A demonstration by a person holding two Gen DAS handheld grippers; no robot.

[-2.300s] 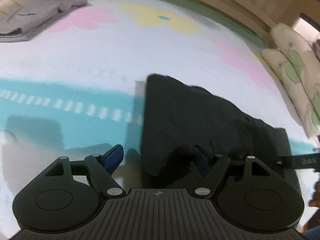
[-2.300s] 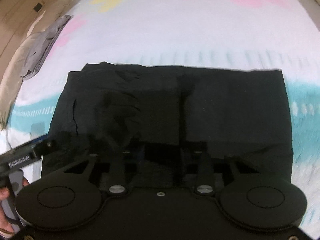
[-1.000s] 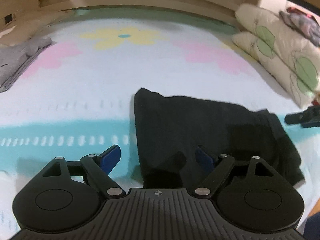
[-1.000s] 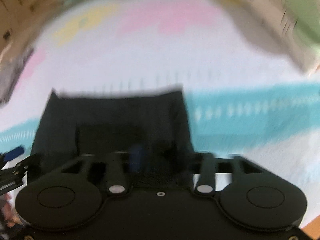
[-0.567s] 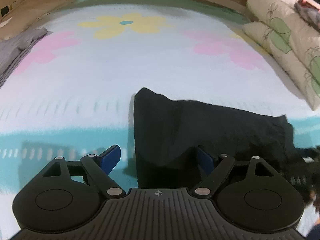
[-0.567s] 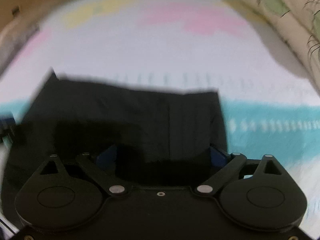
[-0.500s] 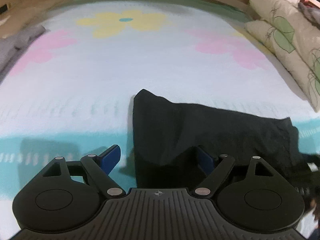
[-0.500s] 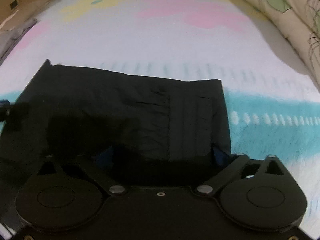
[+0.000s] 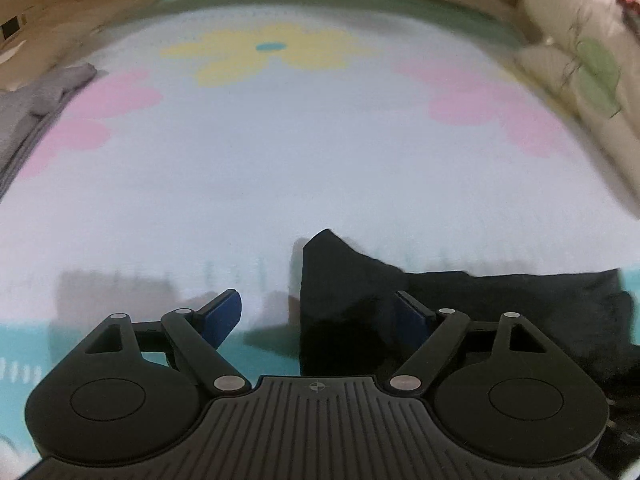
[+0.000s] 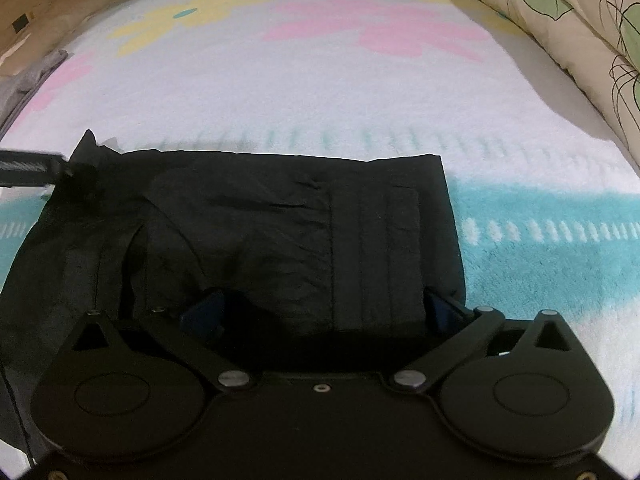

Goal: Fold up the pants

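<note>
Grey garment (image 9: 36, 100) bunched at the far left edge of the blanket (image 9: 280, 168), well apart from the work. Blanket is pale, with a yellow flower (image 9: 272, 52), pink flowers and a teal band (image 10: 540, 240) running across. Left gripper (image 9: 318, 316) hangs over the left edge of the black pants (image 10: 280, 232): jaws spread wide, left blue pad (image 9: 222, 312) over bare blanket, right blue pad (image 9: 412, 314) over the dark cloth, neither pressing on it. One corner of the pants stands up in a small peak just ahead of this gripper. Pants lie folded into a rough rectangle across the teal band, wrinkled on the left half, flatter with stitched seams on the right. Right gripper (image 10: 320, 304) sits low over the near right part of the pants; its jaws have just been opening and now stand at full spread, cloth lying between the pads, nothing clamped. The right pad looks to be at the pants' right edge, though shadow makes contact hard to judge. Leaf-print pillows (image 10: 580, 20) stacked at far right.
</note>
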